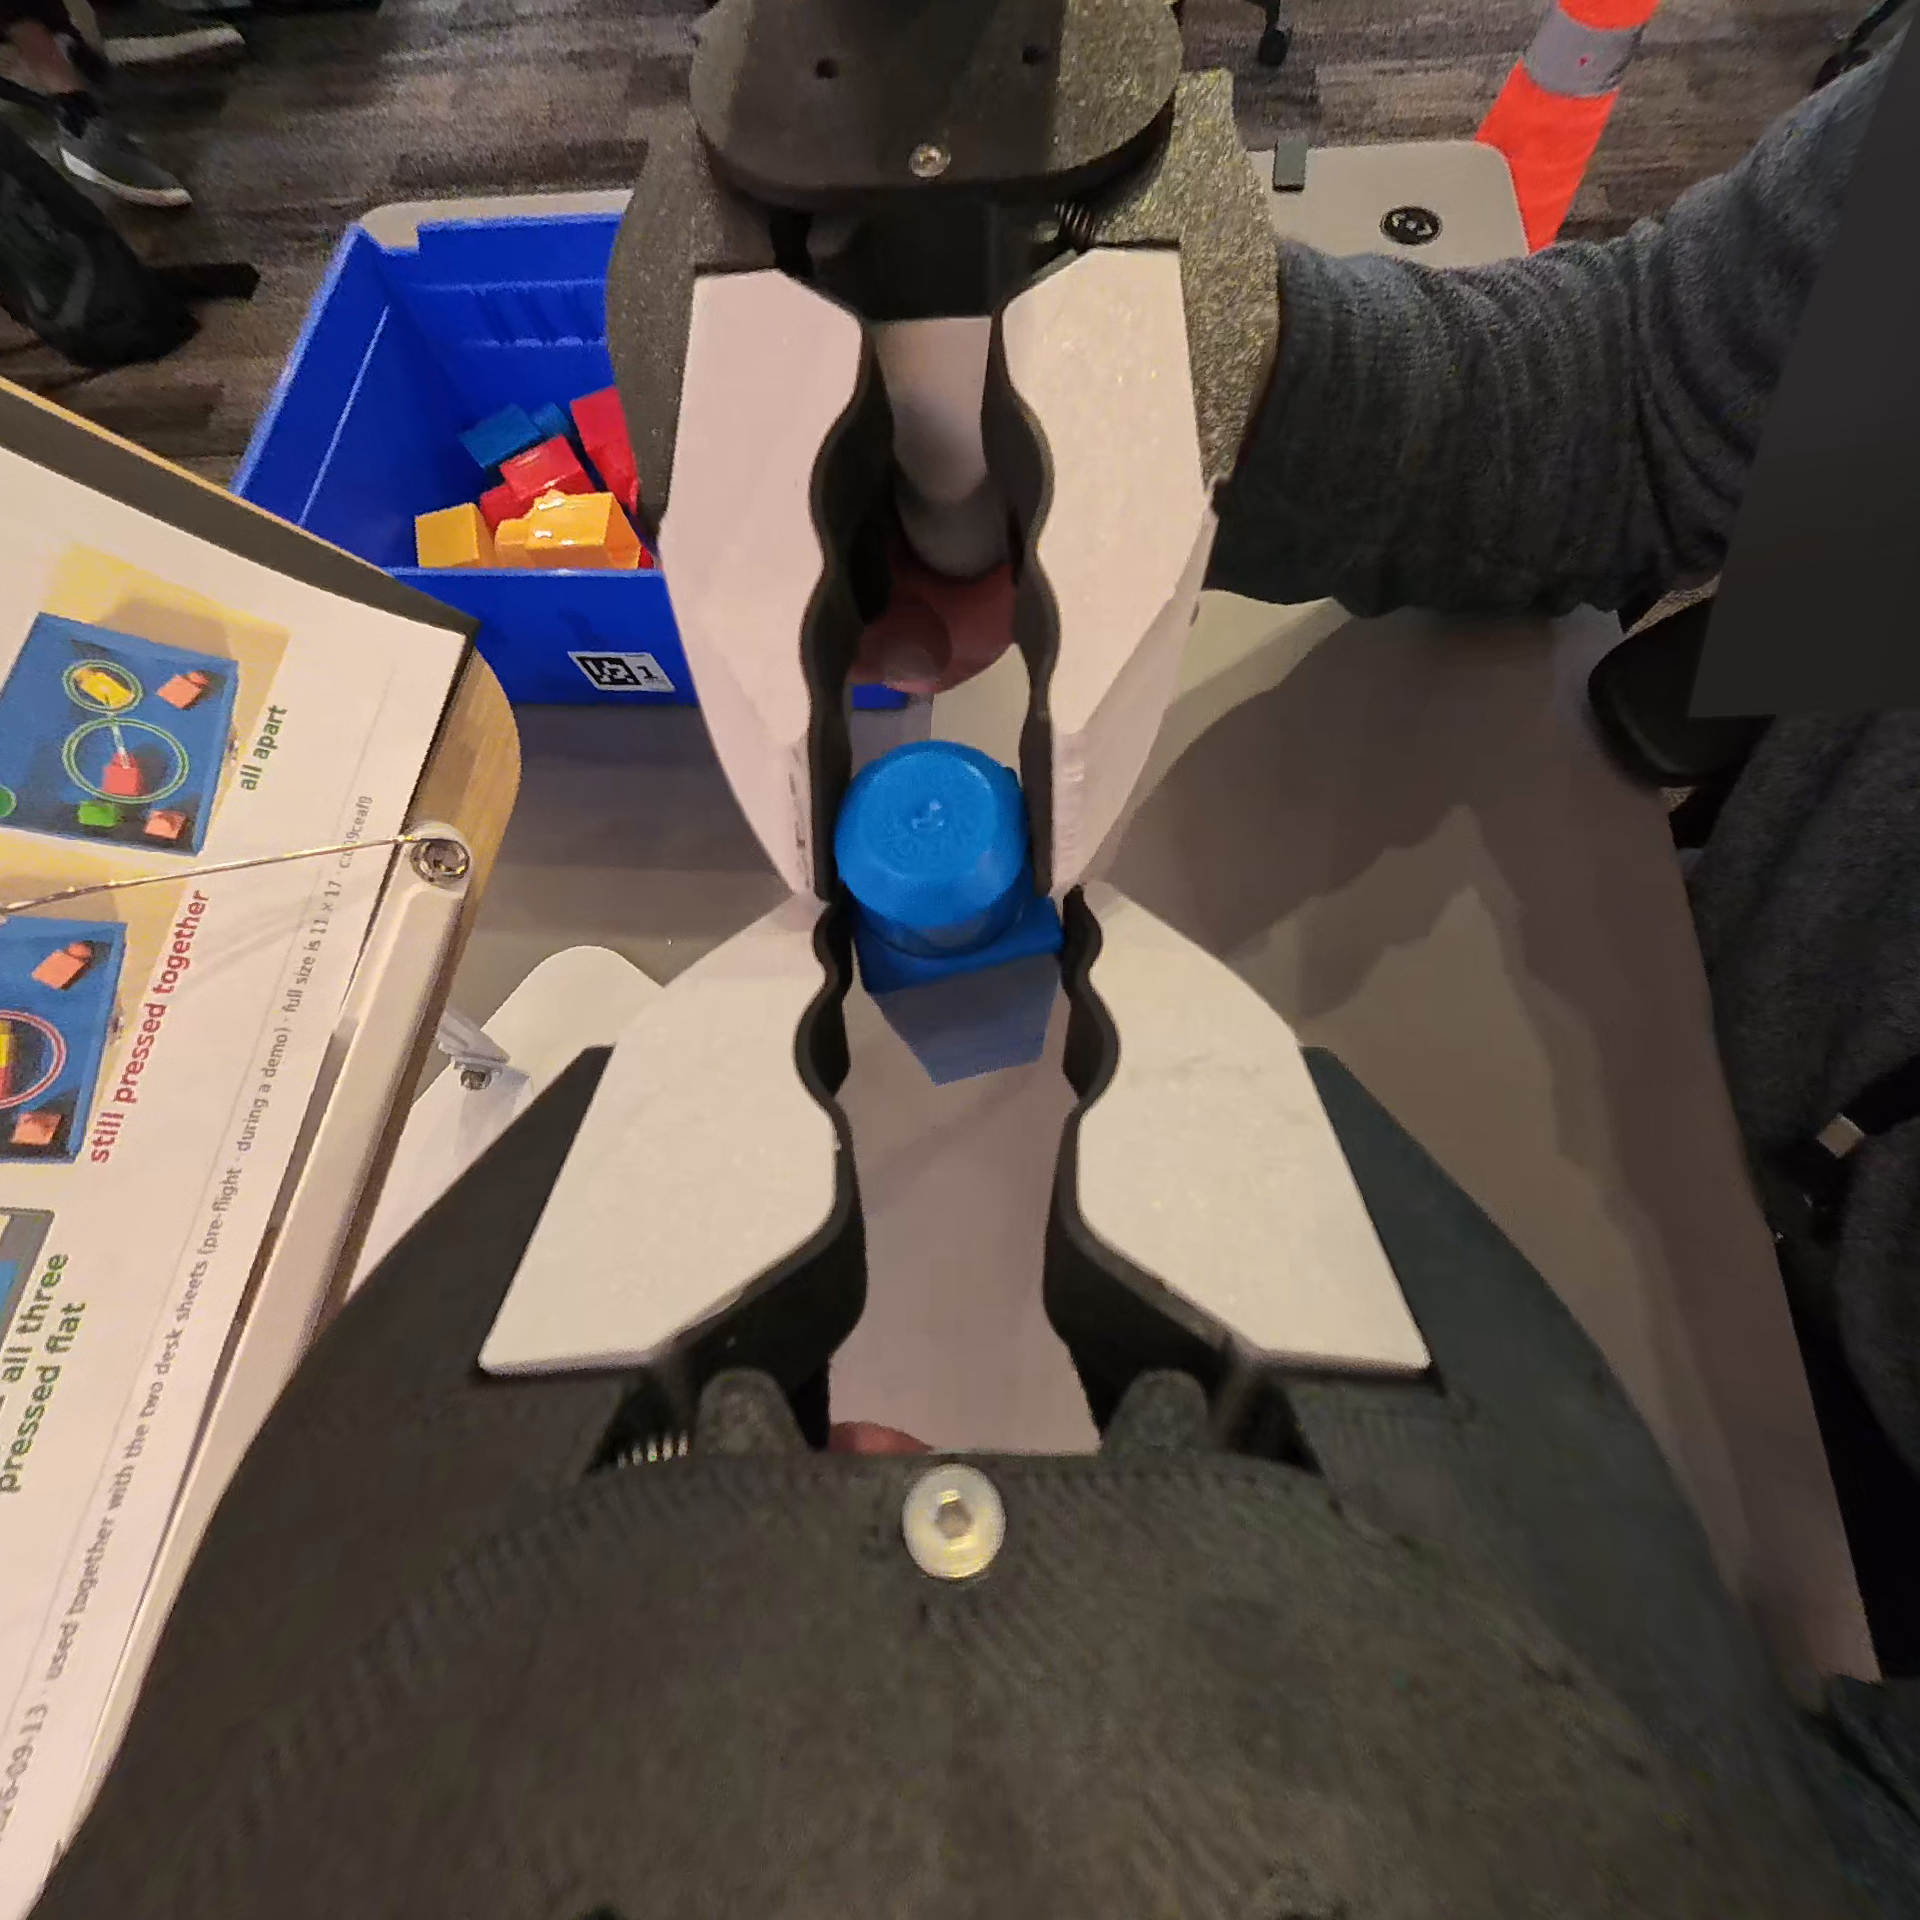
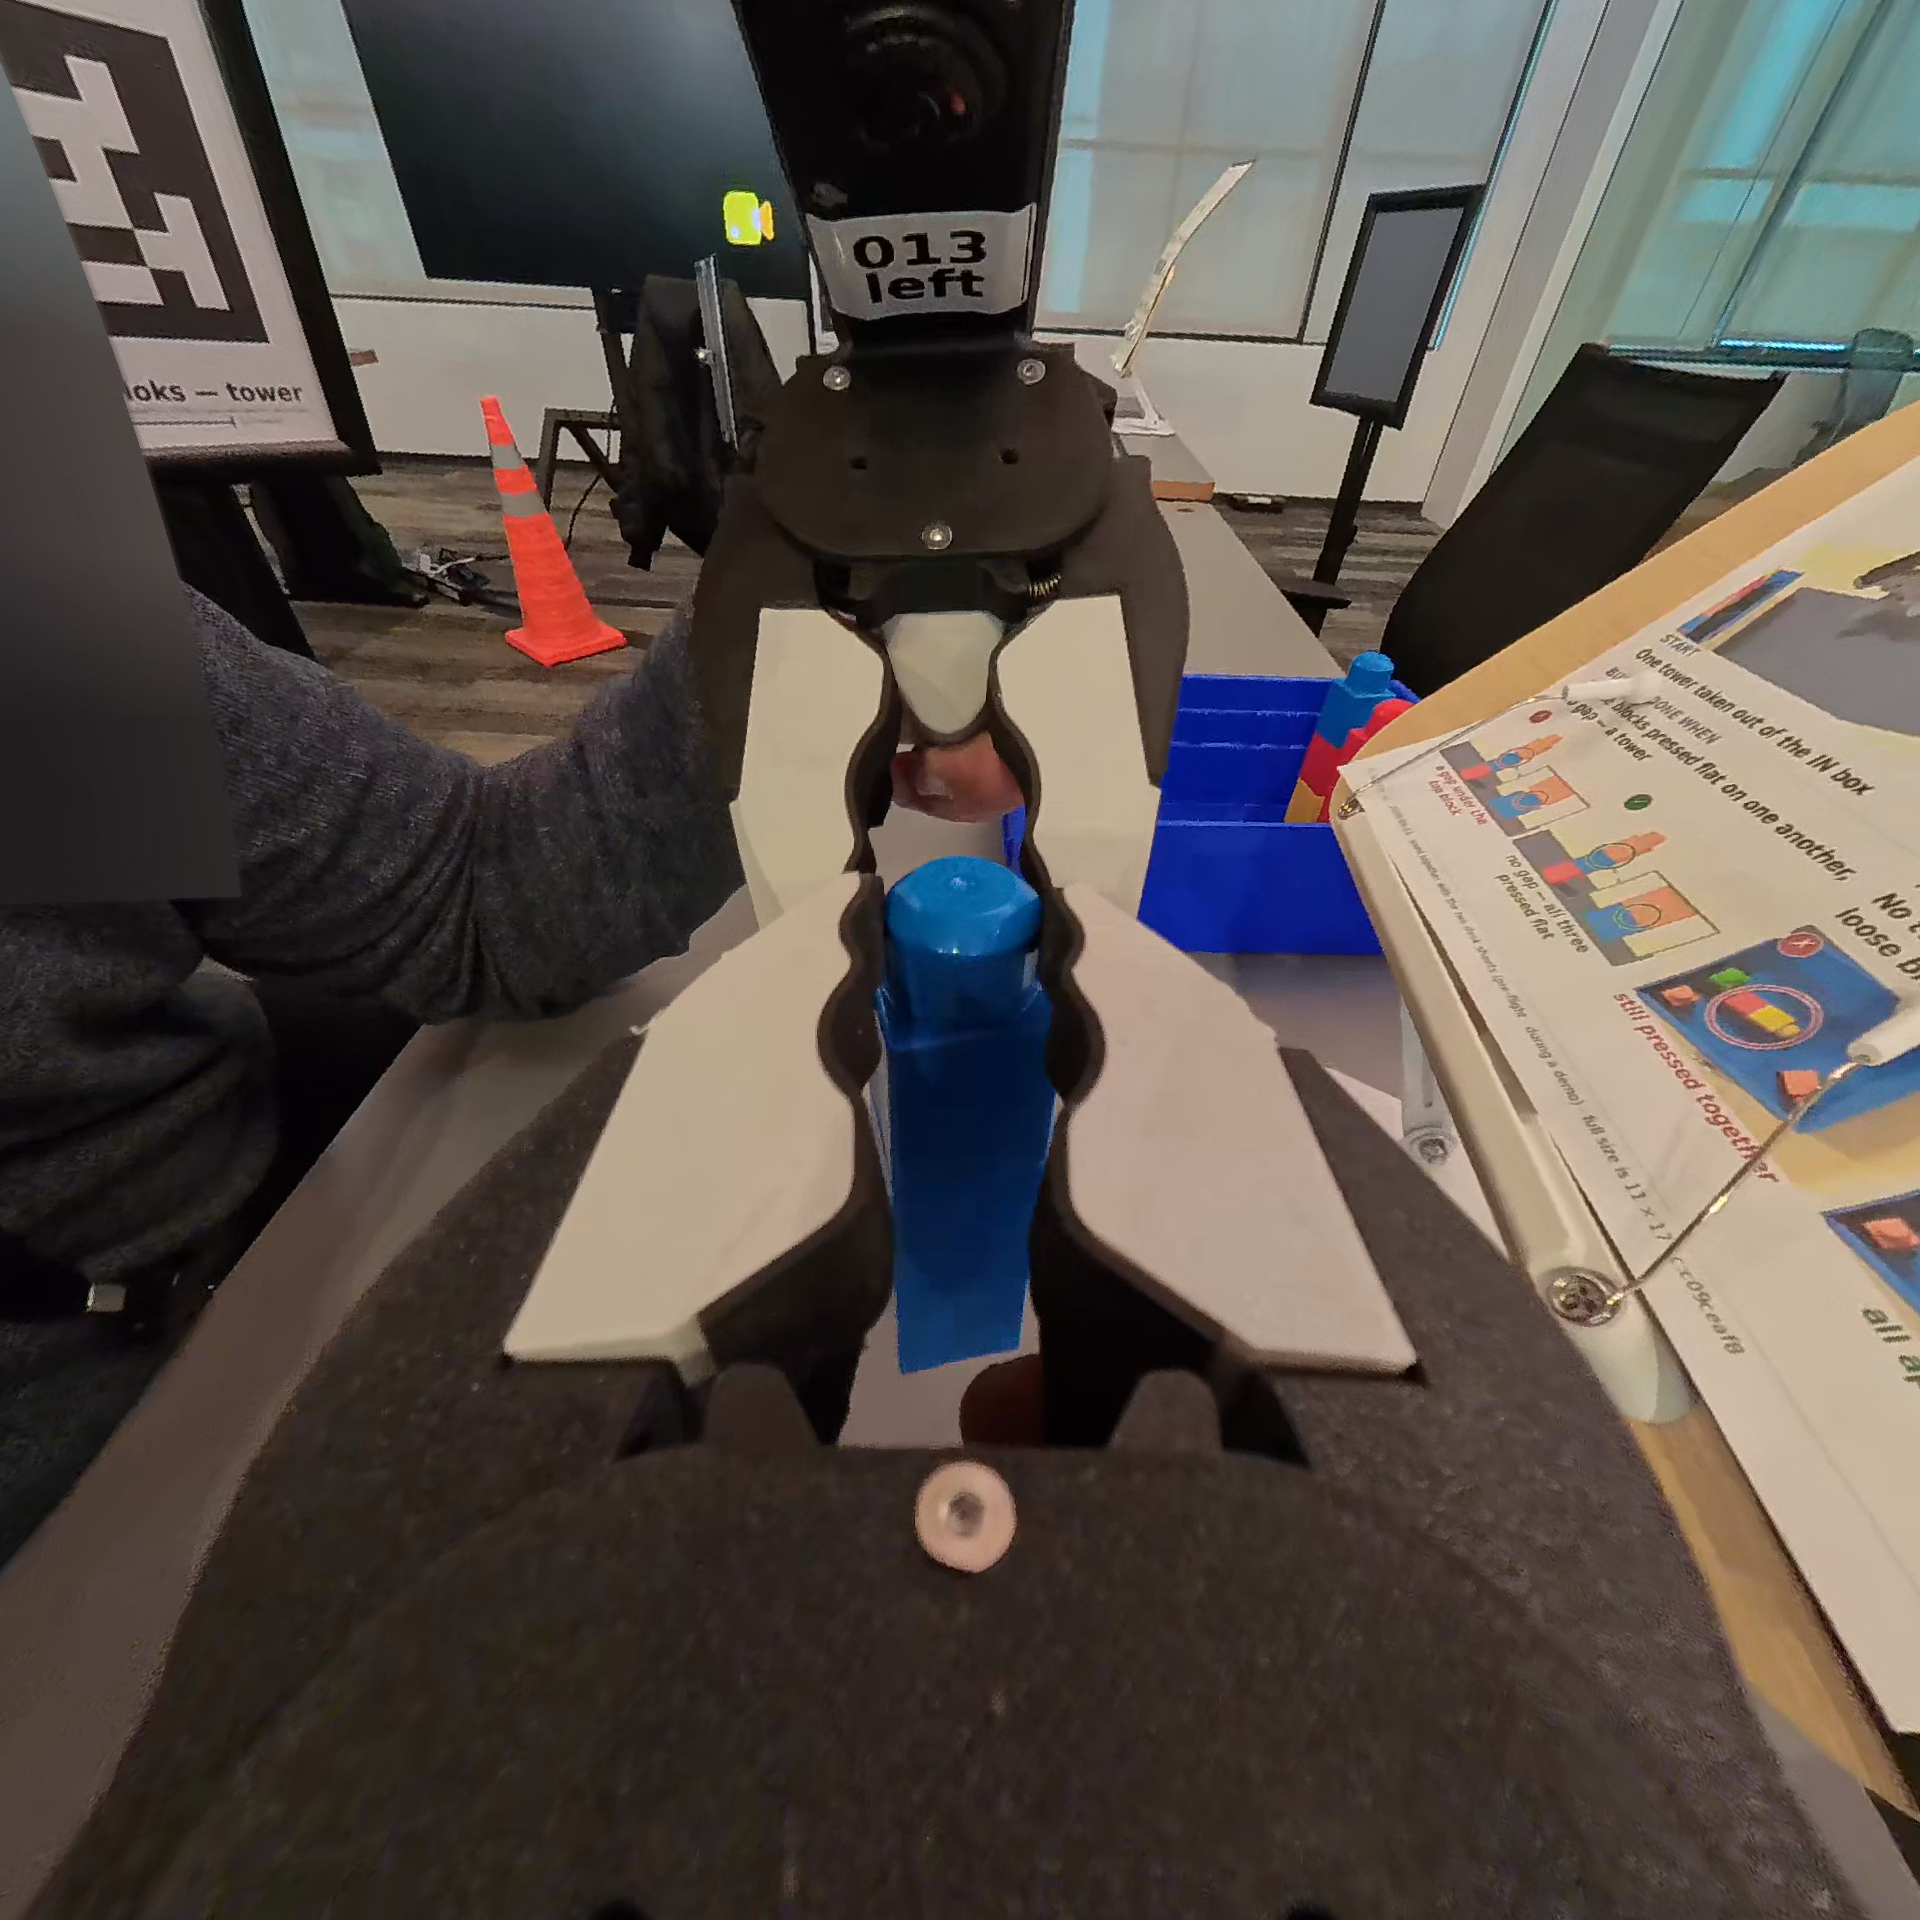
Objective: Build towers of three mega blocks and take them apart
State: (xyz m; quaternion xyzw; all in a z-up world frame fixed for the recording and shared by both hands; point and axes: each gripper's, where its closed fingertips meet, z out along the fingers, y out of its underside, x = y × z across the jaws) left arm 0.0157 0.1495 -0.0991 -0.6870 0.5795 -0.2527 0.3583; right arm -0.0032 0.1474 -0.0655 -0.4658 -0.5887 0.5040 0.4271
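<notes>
Since both grippers clamp one blue block [image 1: 940, 883], the left gripper [image 1: 943, 914] on its body and the right gripper [image 2: 961, 914] at its stud, pull straight apart without twisting; the blue bin [image 1: 416, 343] waits at 10 o'clock.

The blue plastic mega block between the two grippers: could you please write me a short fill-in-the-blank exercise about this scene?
1. The mega block gripped by the right gripper is coloured ____.
2. The left gripper and the right gripper point ____ each other.
3. Loose blocks lie in a blue plastic ____.
4. On the floor stands an orange traffic ____.

Missing words: blue; towards; bin; cone
</notes>
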